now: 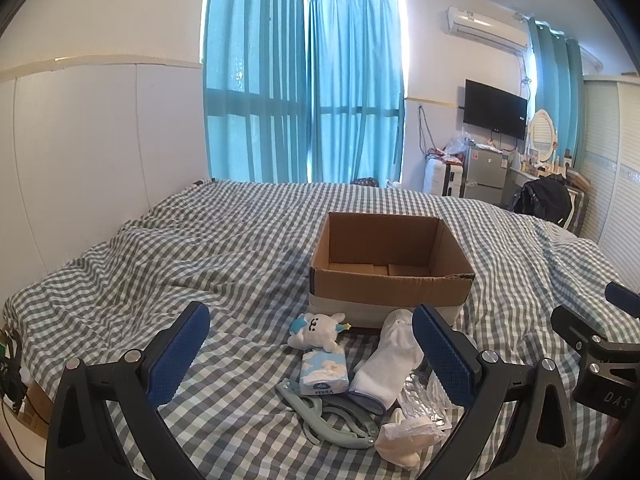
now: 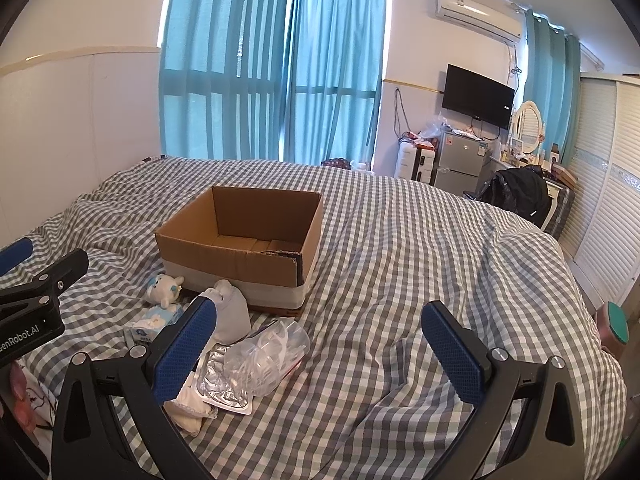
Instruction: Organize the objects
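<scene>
An open, empty cardboard box [image 1: 390, 282] [image 2: 240, 264] stands on the checked bed. In front of it lie a small white plush toy [image 1: 320, 330] [image 2: 164, 286], a blue tissue pack [image 1: 323, 370] [image 2: 154, 322], a white sock [image 1: 390, 360] [image 2: 232, 312], a pale blue folding hanger [image 1: 328, 424], a clear plastic bag [image 2: 268, 354], a foil packet [image 2: 224, 384] and a white wrapped item [image 1: 404, 438]. My left gripper [image 1: 310, 350] is open above the pile, holding nothing. My right gripper [image 2: 320, 350] is open over bare bedding, right of the pile.
The bed [image 2: 420, 260] has wrinkled grey-white checked bedding [image 1: 180, 248]. A white wall panel [image 1: 100, 140] runs along its left side. Beyond the bed are blue curtains [image 1: 304, 92], a small fridge [image 2: 460, 160], a TV [image 2: 478, 96] and a black bag [image 2: 520, 196].
</scene>
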